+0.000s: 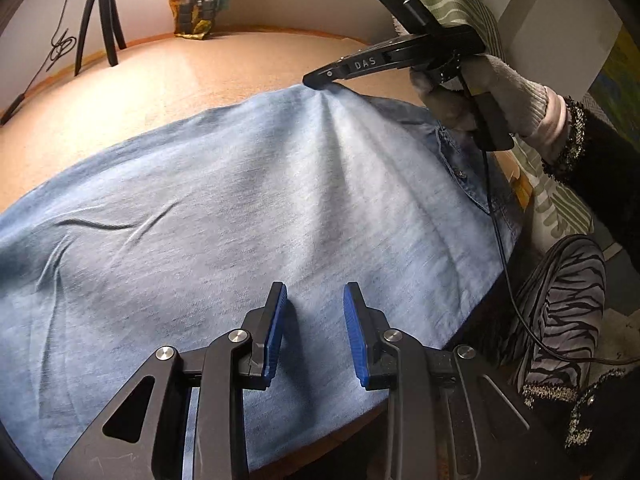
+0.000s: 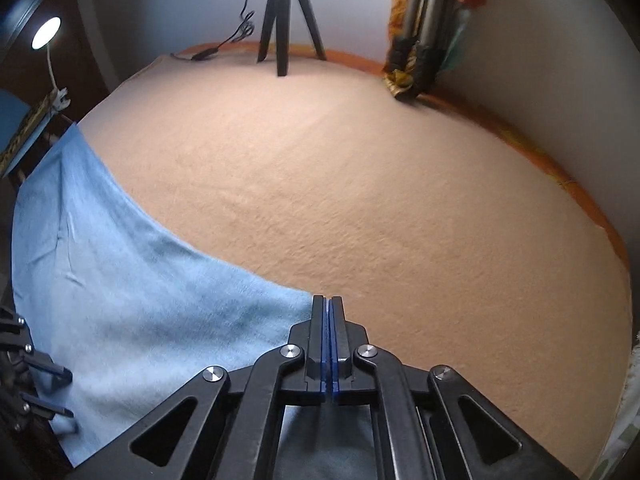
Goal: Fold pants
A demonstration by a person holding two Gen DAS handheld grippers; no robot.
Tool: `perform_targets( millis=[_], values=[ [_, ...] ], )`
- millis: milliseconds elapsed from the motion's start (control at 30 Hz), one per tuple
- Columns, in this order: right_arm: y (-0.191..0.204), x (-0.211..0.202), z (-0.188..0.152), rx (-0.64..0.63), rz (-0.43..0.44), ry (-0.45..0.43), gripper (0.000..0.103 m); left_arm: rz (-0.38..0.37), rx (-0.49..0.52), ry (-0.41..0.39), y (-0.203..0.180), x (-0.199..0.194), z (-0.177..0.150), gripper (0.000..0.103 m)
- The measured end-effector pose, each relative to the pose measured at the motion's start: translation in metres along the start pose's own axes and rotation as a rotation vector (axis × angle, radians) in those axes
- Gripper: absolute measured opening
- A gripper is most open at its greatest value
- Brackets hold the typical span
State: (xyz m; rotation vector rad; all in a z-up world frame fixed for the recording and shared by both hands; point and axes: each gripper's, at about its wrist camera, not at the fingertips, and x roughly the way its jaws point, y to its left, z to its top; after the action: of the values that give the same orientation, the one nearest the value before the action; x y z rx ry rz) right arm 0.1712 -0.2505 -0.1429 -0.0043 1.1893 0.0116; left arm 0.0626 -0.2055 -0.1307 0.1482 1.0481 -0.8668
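Observation:
Light blue denim pants [image 1: 248, 216] lie spread flat on a tan cloth-covered table [image 1: 180, 76]. My left gripper [image 1: 315, 294] is open, its blue pads just above the near edge of the pants, holding nothing. My right gripper shows in the left wrist view [image 1: 314, 80], pinching the far edge of the pants and pulling the fabric up into a ridge. In the right wrist view the right gripper [image 2: 328, 304] is shut on that pants edge, with the pants [image 2: 120, 292] stretching away to the left over the table [image 2: 360, 180].
A black tripod [image 2: 286, 20] and a cable stand at the far table edge. A patterned bundle with metal legs [image 2: 420, 40] leans at the back right. A lamp [image 2: 46, 32] glows far left. The person's patterned leg [image 1: 560, 312] is at the right.

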Motion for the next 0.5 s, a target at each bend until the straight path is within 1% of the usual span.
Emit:
perform_targets(
  millis=[67,133,200,233,333,367,400,500],
  values=[
    [-0.006,-0.007,-0.001,0.033,0.025,-0.023,0.0,-0.001,-0.005,-0.002,0.001,-0.002,-0.001,0.027],
    [-0.013,-0.019,-0.002,0.067,0.014,-0.047,0.009,0.004,-0.013,-0.006,0.002,-0.004,-0.002,0.027],
    [-0.021,-0.034,-0.007,0.108,0.026,-0.079,0.023,0.016,-0.015,-0.019,0.003,-0.008,-0.001,0.027],
    [-0.026,-0.042,-0.011,0.134,0.026,-0.091,0.024,0.024,-0.017,-0.028,0.005,-0.011,0.0,0.027],
    [-0.037,-0.068,-0.033,0.2,0.018,-0.128,0.028,0.036,-0.031,-0.06,0.009,-0.02,0.004,0.027],
    [-0.041,-0.077,-0.044,0.217,0.002,-0.135,0.03,0.041,-0.036,-0.072,0.012,-0.024,0.005,0.027],
    [-0.044,-0.083,-0.053,0.229,-0.013,-0.14,0.036,0.05,-0.043,-0.084,0.015,-0.028,0.006,0.027],
    [-0.065,-0.103,-0.092,0.324,-0.061,-0.151,0.039,0.065,-0.07,-0.101,0.023,-0.034,0.009,0.027]
  ],
)
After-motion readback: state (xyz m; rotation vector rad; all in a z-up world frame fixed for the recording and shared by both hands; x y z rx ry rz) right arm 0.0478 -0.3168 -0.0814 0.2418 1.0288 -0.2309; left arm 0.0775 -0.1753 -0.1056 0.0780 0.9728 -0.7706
